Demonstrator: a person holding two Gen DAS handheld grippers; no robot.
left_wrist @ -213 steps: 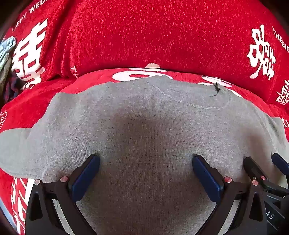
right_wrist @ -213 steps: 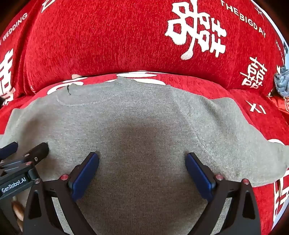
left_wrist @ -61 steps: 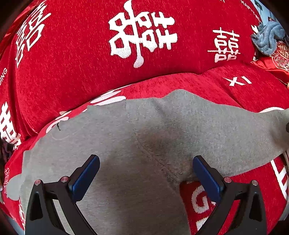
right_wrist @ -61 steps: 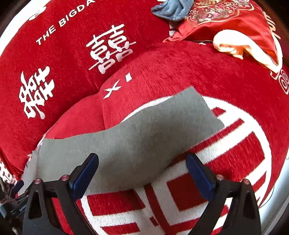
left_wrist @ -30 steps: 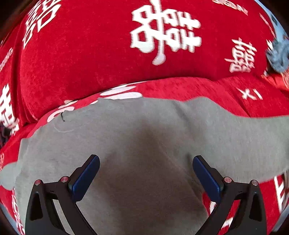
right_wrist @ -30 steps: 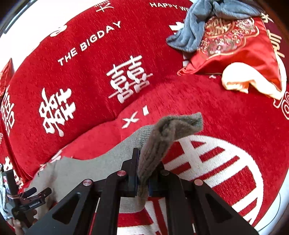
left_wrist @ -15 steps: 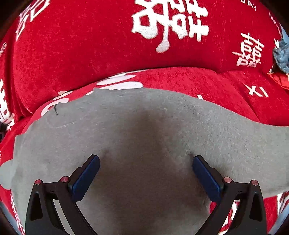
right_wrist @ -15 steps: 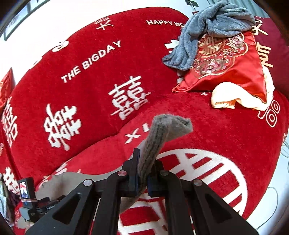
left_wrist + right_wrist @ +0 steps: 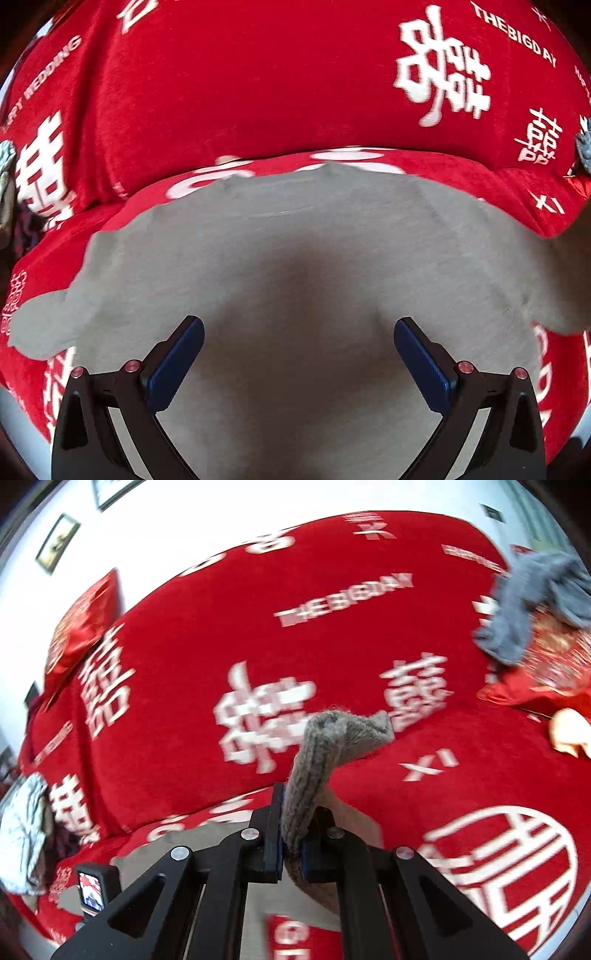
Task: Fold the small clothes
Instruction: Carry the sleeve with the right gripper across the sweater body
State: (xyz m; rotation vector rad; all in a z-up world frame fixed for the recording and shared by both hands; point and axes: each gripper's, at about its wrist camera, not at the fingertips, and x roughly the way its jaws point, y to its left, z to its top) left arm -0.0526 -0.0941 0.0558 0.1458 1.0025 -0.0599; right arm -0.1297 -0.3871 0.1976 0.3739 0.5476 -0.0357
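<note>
1. While the grey sweater [image 9: 295,266] lay spread flat on the red sofa cover [image 9: 258,92], the left gripper [image 9: 299,354] hung over its middle, jaws wide apart, nothing between the blue pads [image 9: 177,363].
2. The right gripper [image 9: 291,843] was clamped on the sweater's sleeve [image 9: 325,753], jaws pressed together on the knit.
3. The sleeve rose from the pads and its cuff end flopped over to the right, lifted clear of the seat.
4. The rest of the sweater sat below the right gripper's frame.
5. A grey towel [image 9: 524,605] draped a red cushion [image 9: 543,672] at far right, well apart from the sweater.
6. The right wrist view was motion-blurred; a small lit screen [image 9: 90,891] at lower left was probably the other gripper's.
</note>
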